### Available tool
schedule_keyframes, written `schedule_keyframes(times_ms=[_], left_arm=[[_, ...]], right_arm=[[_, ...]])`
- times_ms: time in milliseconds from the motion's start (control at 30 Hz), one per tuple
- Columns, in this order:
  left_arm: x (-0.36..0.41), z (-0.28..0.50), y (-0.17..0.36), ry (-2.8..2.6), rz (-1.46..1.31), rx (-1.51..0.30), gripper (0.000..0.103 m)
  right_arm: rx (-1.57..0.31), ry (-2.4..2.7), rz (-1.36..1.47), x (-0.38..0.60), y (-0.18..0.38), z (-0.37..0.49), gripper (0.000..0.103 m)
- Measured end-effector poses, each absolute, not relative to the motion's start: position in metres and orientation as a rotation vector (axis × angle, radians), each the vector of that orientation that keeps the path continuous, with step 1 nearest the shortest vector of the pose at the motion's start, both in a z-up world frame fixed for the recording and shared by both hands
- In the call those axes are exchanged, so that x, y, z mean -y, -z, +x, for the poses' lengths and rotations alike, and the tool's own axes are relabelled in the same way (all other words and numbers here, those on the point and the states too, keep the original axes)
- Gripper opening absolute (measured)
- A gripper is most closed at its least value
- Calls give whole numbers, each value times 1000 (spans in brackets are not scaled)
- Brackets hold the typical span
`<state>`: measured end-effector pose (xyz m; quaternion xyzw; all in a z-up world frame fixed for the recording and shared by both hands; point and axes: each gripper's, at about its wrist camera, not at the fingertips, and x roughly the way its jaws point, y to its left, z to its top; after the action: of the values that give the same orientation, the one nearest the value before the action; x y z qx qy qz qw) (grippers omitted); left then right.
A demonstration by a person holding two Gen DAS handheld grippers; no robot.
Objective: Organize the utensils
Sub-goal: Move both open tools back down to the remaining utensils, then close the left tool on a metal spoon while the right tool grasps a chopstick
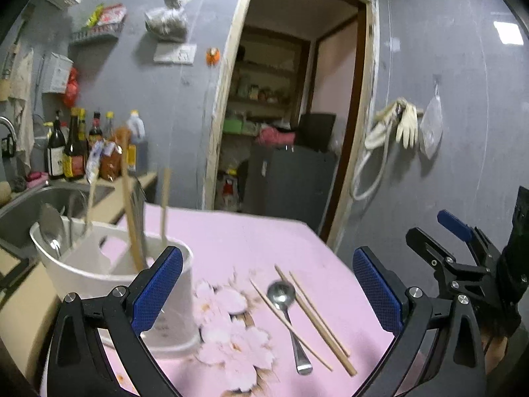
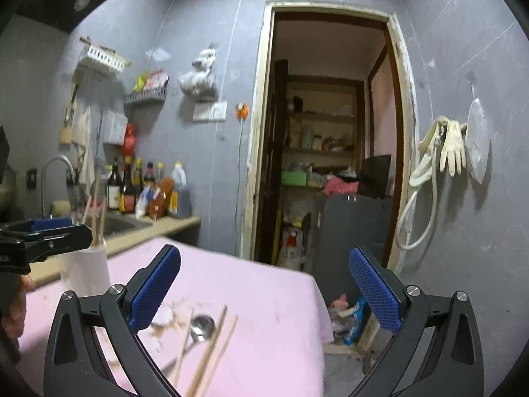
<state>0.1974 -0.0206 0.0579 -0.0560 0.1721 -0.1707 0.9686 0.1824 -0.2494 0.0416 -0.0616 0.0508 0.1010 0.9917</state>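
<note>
While spoon (image 1: pixel 284 301) lies untouched, both grippers' fingers (image 1: pixel 158 284) spread wide, empty.

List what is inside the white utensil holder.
The white utensil holder contains a metal spoon and upright wooden chopsticks; their lower ends and the holder's bottom are hidden.

spoon (image 1: pixel 284 301) lies between 3 chopsticks (image 1: pixel 317 321) on the table (image 1: pixel 231 231), right of the holder (image 1: pixel 115 278).
</note>
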Motion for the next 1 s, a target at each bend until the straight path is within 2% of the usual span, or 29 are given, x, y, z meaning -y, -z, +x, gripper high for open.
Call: schedule_keyframes(times_ms=[233,600,700,767,1000], left_arm=[[49,213,-29,325,-29,-512,101],[73,249,3,322,21,-725,99],[75,260,6,332,12,-765,89],[77,268,9,339,13,-794,76],[80,298,24,360,-20,-900,49]], right_arm=[[-280,-271,-145,264,-18,205,102],[-561,-400,-92,274,14,245,61],[-624,-430,-74,274,22,257,51],[-671,-451,-47,274,26,268,47],[-781,-493,22,271,33,302,32]])
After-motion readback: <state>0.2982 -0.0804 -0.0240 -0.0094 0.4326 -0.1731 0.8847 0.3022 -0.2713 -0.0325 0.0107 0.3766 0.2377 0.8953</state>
